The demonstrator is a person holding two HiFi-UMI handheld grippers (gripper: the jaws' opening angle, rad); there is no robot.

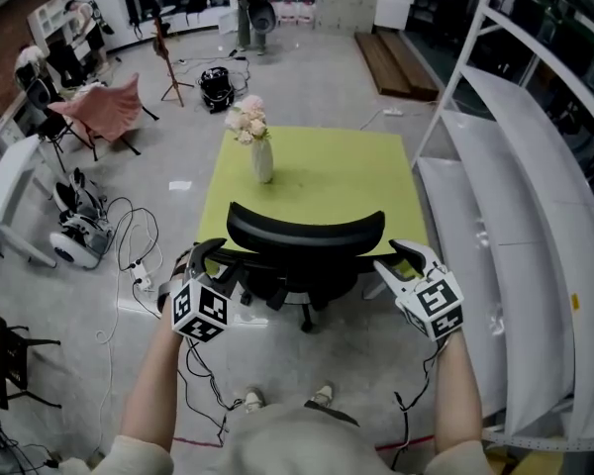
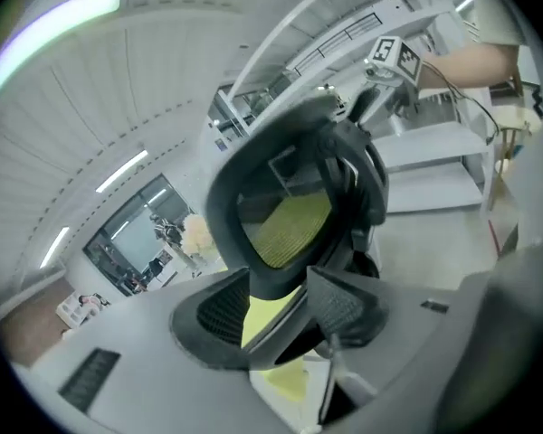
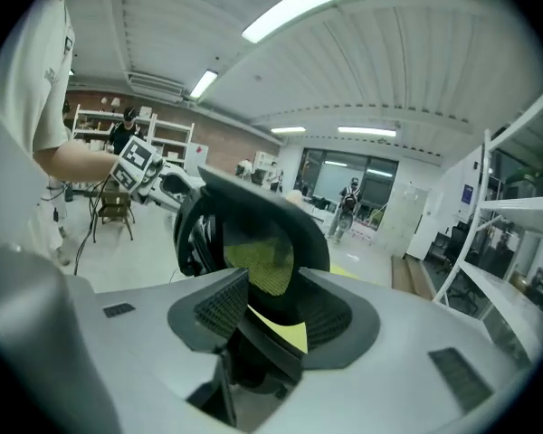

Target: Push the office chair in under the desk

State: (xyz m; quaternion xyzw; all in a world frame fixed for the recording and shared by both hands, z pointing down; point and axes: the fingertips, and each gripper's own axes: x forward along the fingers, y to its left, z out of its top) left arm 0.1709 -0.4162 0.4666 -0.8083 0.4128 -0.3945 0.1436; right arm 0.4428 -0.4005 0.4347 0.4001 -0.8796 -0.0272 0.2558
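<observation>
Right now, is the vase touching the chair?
Apart. The head view shows a strip of bare green desk between the vase and the chair.

White vase [image 1: 263, 160] upright, pale flowers [image 1: 247, 119] in it. Pink chair [image 1: 109, 107] far left, with a tripod stand [image 1: 168, 62] and a black bag [image 1: 218, 88] near it. Loose cables [image 1: 129, 240] on grey floor [image 1: 317, 77]. White shelving rack [image 1: 520, 156] along right side. Wooden planks [image 1: 394, 62] at back, person [image 1: 252, 8] standing beyond.
</observation>
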